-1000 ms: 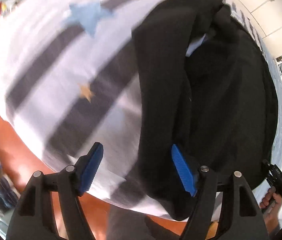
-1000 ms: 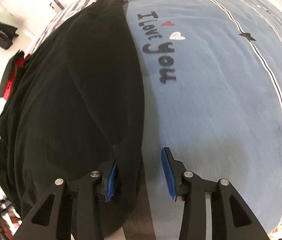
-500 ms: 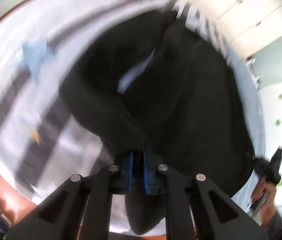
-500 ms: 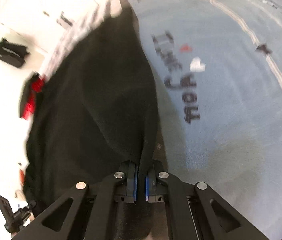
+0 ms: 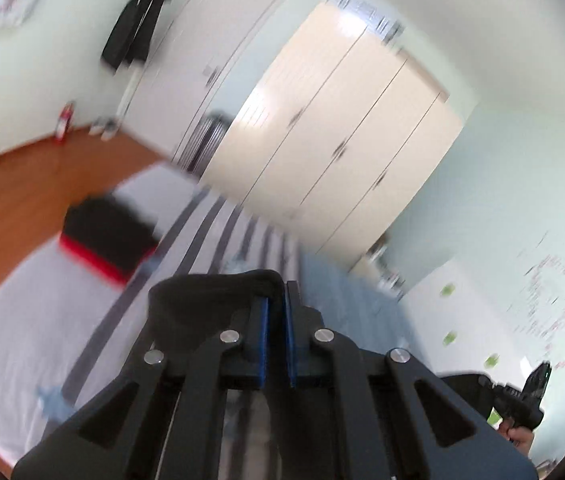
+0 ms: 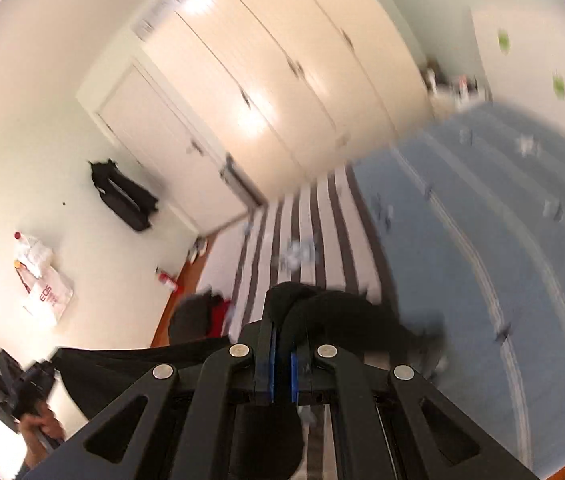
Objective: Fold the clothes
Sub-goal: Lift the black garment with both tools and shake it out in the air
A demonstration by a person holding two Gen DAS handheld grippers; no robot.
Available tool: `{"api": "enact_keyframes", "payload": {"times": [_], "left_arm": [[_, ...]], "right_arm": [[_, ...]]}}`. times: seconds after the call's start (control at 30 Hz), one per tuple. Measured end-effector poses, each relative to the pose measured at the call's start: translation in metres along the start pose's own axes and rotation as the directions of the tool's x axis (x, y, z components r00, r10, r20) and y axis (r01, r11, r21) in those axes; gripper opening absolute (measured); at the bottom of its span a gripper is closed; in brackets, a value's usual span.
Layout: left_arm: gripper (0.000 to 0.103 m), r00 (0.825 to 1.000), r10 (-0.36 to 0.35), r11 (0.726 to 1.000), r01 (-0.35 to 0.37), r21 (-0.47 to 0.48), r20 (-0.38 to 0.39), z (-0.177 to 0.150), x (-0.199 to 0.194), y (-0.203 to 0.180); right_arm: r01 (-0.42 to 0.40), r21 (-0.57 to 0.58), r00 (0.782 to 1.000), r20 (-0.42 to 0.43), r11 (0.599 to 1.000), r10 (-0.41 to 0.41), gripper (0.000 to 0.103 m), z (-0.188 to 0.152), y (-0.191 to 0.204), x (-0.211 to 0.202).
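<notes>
My left gripper [image 5: 276, 304] is shut on a fold of the black garment [image 5: 202, 300], lifted above the bed. My right gripper [image 6: 281, 330] is shut on another part of the same black garment [image 6: 334, 316], also raised. The cloth hangs between them; a stretch of it shows at the lower left of the right wrist view [image 6: 122, 364]. The other gripper shows in each view: the right one [image 5: 522, 400] at the far right, the left one [image 6: 30, 388] at the far left. Both views are blurred.
The bed has a striped white and grey sheet [image 5: 42, 320] and a blue part [image 6: 482, 240]. A folded black and red pile [image 5: 106, 236] lies on it. Cream wardrobe doors [image 5: 342, 120], a wooden floor [image 5: 22, 184] and a hanging black bag [image 6: 122, 196] lie beyond.
Both grippers closed on the black garment and swung it up off the bed. The views now tilt up to the wardrobe and walls.
</notes>
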State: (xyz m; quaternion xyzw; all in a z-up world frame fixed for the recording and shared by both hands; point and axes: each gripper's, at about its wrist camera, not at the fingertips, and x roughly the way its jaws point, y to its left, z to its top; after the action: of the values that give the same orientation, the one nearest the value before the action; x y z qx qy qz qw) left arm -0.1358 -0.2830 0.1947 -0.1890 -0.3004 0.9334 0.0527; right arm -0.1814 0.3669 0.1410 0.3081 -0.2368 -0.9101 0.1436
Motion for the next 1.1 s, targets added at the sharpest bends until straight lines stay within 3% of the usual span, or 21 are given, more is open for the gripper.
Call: {"api": "enact_keyframes", "payload": {"times": [0.1,0.17,0.3,0.47,0.63,0.87,1.0,1.1], "left_arm": [[0.005,0.996,-0.058,0.998,0.056,0.029,0.065,0.044,-0.038,-0.041],[0.005,0.993,-0.083,0.995,0.078,0.058,0.078,0.053,-0.065,-0.065],[0.005,0.989,-0.123,0.99,0.115,0.084,0.088,0.092,-0.045,-0.093],[0.004,0.993,-0.1,0.988,0.091,0.127,0.067,0.118,-0.006,-0.104],[0.004,0.999,-0.042,0.989,0.042,0.139,-0.001,0.13,0.082,-0.081],[0.004,0.997,0.049,0.992,-0.041,0.118,-0.067,0.134,0.255,-0.048],[0.004,0.995,0.069,0.992,-0.06,0.107,-0.079,0.156,0.337,-0.062],[0.004,0.999,0.028,0.994,-0.025,0.102,-0.021,0.189,0.364,-0.092]], "right_arm": [[0.012,-0.031,0.996,0.088,0.999,-0.009,0.004,0.044,0.028,-0.051],[0.016,-0.043,0.991,0.136,0.999,-0.01,0.004,0.066,0.039,-0.084],[0.035,-0.072,0.981,0.193,0.997,-0.02,0.004,0.094,0.06,-0.117],[0.063,-0.089,0.985,0.165,0.994,-0.048,0.004,0.139,0.07,-0.102],[0.08,-0.085,0.989,0.129,0.993,-0.068,0.004,0.174,0.052,-0.033],[0.161,-0.022,0.983,0.097,0.987,-0.158,0.004,0.243,0.026,0.14],[0.182,0.045,0.978,0.096,0.982,-0.186,0.004,0.303,0.015,0.215],[0.177,0.058,0.967,0.176,0.982,-0.185,0.004,0.357,0.021,0.223]]}}
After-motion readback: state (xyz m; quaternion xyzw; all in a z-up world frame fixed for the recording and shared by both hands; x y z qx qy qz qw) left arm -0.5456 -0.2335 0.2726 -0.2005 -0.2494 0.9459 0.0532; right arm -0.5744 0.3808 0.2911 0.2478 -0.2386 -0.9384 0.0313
